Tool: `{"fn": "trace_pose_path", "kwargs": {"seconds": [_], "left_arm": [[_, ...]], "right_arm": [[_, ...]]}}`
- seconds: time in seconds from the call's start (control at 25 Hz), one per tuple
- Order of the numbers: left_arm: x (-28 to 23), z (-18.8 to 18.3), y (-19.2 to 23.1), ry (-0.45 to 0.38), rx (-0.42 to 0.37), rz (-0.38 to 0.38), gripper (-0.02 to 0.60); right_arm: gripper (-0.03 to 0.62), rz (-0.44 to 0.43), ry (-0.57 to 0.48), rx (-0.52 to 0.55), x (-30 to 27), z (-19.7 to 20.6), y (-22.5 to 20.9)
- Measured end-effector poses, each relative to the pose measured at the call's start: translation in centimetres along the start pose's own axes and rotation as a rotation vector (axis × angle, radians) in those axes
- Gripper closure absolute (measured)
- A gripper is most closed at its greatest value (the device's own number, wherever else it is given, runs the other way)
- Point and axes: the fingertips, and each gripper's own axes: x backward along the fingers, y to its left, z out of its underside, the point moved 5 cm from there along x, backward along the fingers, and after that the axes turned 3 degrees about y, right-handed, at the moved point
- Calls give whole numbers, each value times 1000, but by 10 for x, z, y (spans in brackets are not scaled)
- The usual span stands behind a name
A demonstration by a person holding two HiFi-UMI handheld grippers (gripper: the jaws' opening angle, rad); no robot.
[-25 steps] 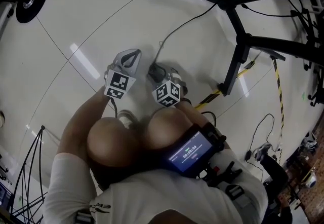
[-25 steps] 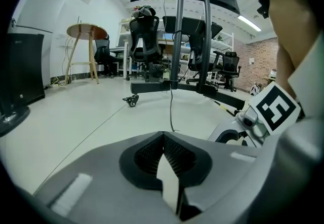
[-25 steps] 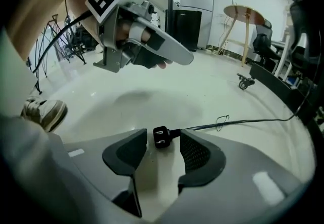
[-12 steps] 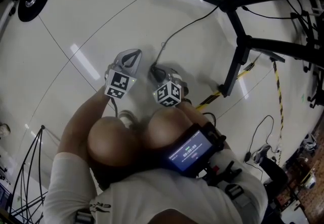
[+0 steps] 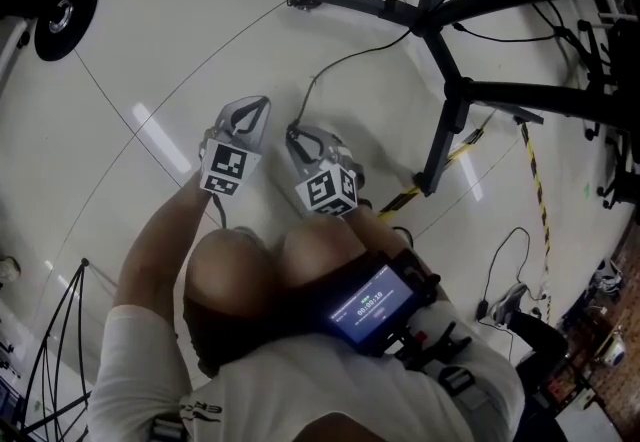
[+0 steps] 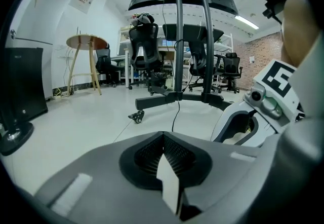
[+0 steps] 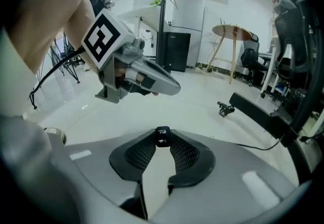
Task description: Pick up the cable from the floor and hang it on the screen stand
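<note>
Wide open pale floor (image 5: 200,20) ahead and to the left, bare all the way out to the round black base (image 5: 62,0) in the far corner. The right side is crowded: the screen stand (image 5: 380,8) spreads black legs low over the floor, one tipped with a caster (image 5: 298,1). The cable (image 5: 352,55) runs across the gap toward them. A yellow-and-black striped strip (image 5: 405,196) lies at the nearest leg's foot. Down left, thin tripod legs (image 5: 62,315) hem things in. Behind the stand, office chairs (image 6: 143,45) block the way.

No legible text, device screen (image 5: 372,305) digits blurred
</note>
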Motion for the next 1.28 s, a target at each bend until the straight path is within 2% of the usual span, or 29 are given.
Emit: {"fn": "trace_pose_path", "kwargs": {"seconds": [0.24, 0.36, 0.52, 0.76, 1.0, 1.28], "left_arm": [[19, -60, 7, -35, 13, -39, 578], [41, -94, 5, -33, 30, -46, 579], [71, -145, 1, -33, 32, -47, 580], [125, -247, -16, -64, 15, -44, 580], [190, -357, -28, -96, 6, -44, 580], [247, -472, -30, -135, -36, -56, 580]], "right_arm": [[494, 52, -25, 28, 47, -48, -29], [494, 48, -22, -25, 81, -71, -41], [494, 67, -40, -34, 133, -115, -54], [494, 95, -74, -19, 221, -195, -69], [494, 125, -108, 9, 320, -293, -82], [495, 195, -164, 43, 425, -396, -109]]}}
